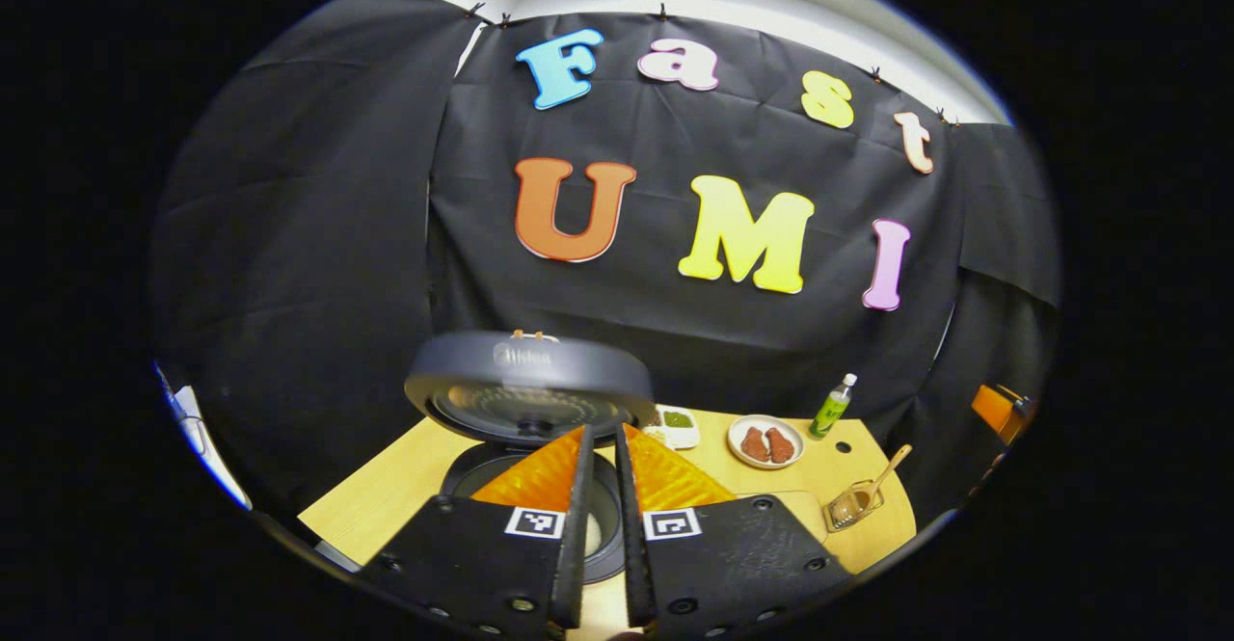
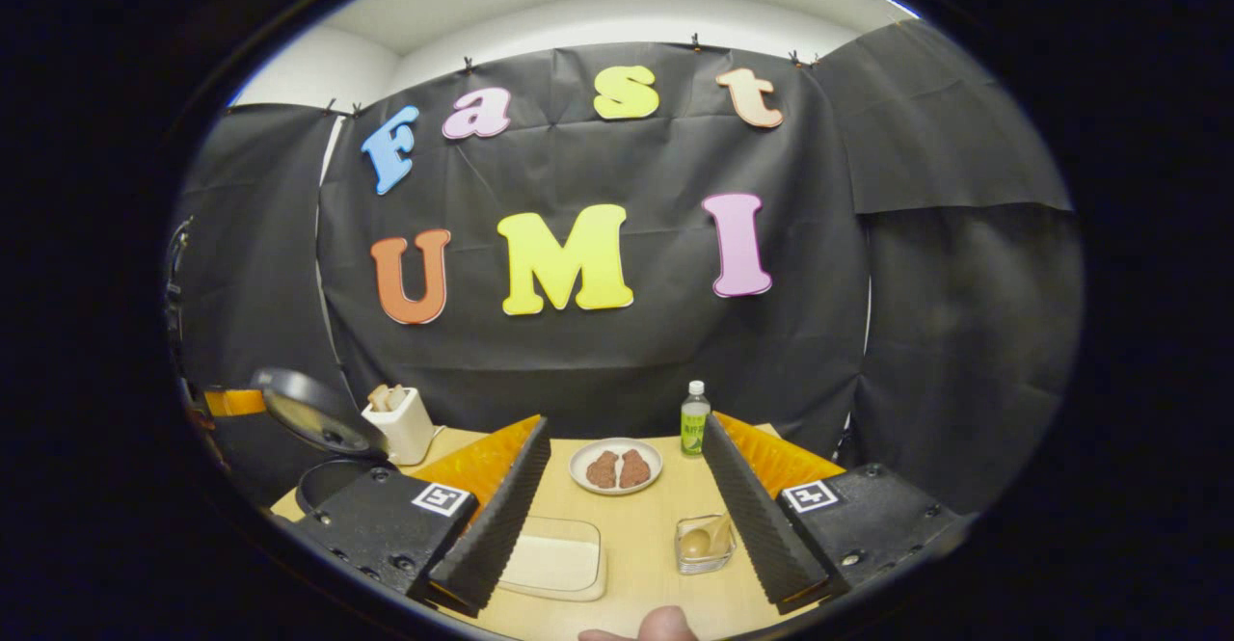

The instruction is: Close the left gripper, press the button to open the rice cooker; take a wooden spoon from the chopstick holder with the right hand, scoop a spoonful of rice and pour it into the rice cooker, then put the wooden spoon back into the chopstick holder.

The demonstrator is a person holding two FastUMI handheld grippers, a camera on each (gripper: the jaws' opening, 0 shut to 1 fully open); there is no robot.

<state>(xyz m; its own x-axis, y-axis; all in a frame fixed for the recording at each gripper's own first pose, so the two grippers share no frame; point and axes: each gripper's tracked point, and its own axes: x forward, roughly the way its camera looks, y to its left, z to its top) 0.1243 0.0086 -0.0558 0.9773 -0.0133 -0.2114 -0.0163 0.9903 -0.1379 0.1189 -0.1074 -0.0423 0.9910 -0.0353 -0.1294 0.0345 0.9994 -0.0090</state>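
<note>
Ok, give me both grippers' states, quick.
Left gripper: closed, holding nothing, above the open rice cooker.
Right gripper: open, empty.

Left gripper (image 1: 600, 448), right gripper (image 2: 625, 472): black screwed bodies, square coded tags, ridged jaws.

1. Rice cooker (image 1: 525, 487): 1, lid up.
2. Wooden spoon (image 1: 882, 477): 1, in 1 clear holder (image 1: 850, 506).
3. Plate (image 2: 615, 466): 1, w/ 2 brown food pcs on it.
4. Bottle (image 2: 694, 417): 1, green label, white cap.
5. Shallow tray of rice (image 2: 554, 559): 1.
6. White box-shaped container (image 2: 403, 424): 1, beside the cooker; contents unclear.
7. Small dish w/ green stuff (image 1: 678, 424): 1, partly hidden behind a finger, so can't tell if more sit next to it.
8. Table (image 2: 646, 525): 1.
9. Grippers: 2, the left gripper (image 1: 600, 439) and the right gripper (image 2: 627, 429), 2 fingers each.
</note>
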